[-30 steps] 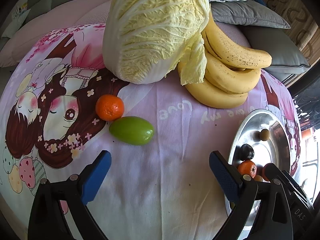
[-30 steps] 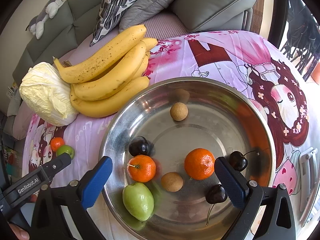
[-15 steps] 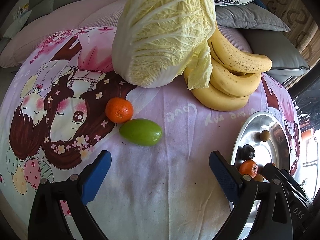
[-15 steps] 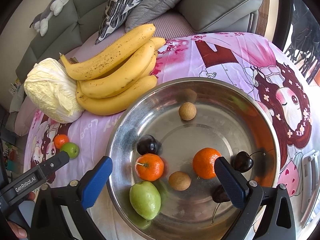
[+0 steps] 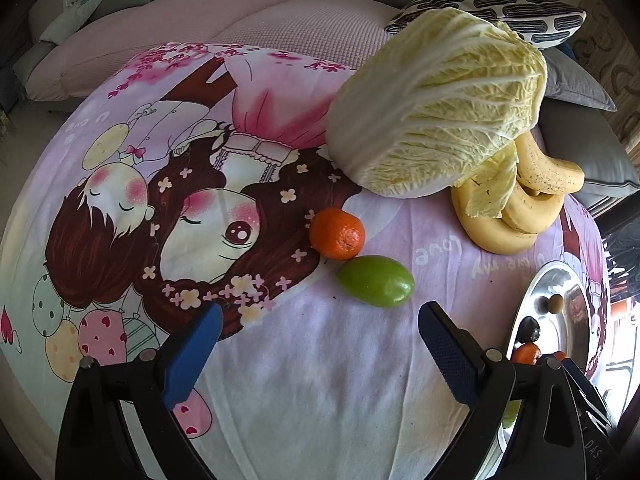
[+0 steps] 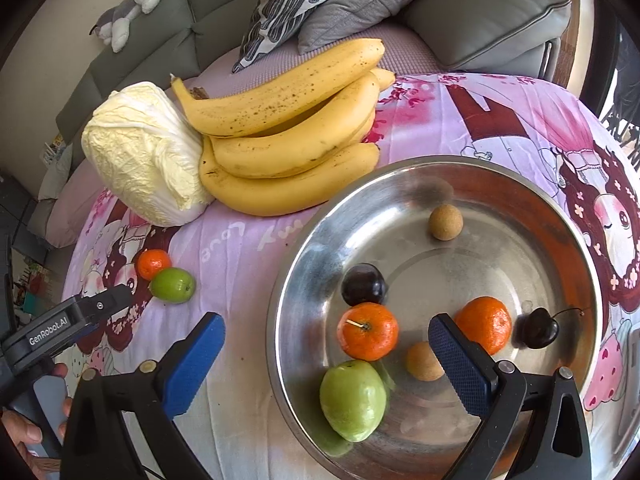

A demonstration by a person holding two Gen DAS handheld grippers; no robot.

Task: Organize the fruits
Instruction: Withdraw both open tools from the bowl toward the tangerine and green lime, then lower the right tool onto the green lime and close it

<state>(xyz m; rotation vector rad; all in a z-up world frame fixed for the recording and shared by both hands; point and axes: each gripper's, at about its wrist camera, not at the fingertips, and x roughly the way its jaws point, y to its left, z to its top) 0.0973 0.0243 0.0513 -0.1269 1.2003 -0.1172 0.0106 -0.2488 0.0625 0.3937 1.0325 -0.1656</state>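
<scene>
Both grippers empty, jaws apart, over the cartoon-print cloth.

Left gripper (image 5: 318, 354) hangs above bare cloth (image 5: 320, 400); just past its tips lies a green fruit (image 5: 375, 281) touching a mandarin (image 5: 337, 233), both well in from the cloth's edges. Right gripper (image 6: 326, 356) straddles the near-left rim of the steel bowl (image 6: 296, 248), right finger over the bowl. In the bowl, near to far: green fruit (image 6: 353, 399), two mandarins, two tan round fruits, a dark plum (image 6: 363, 284), a cherry (image 6: 536, 327). Farther back, at the cloth's far edge: bananas (image 6: 288, 148) beside a cabbage (image 6: 140, 152), touching.
</scene>
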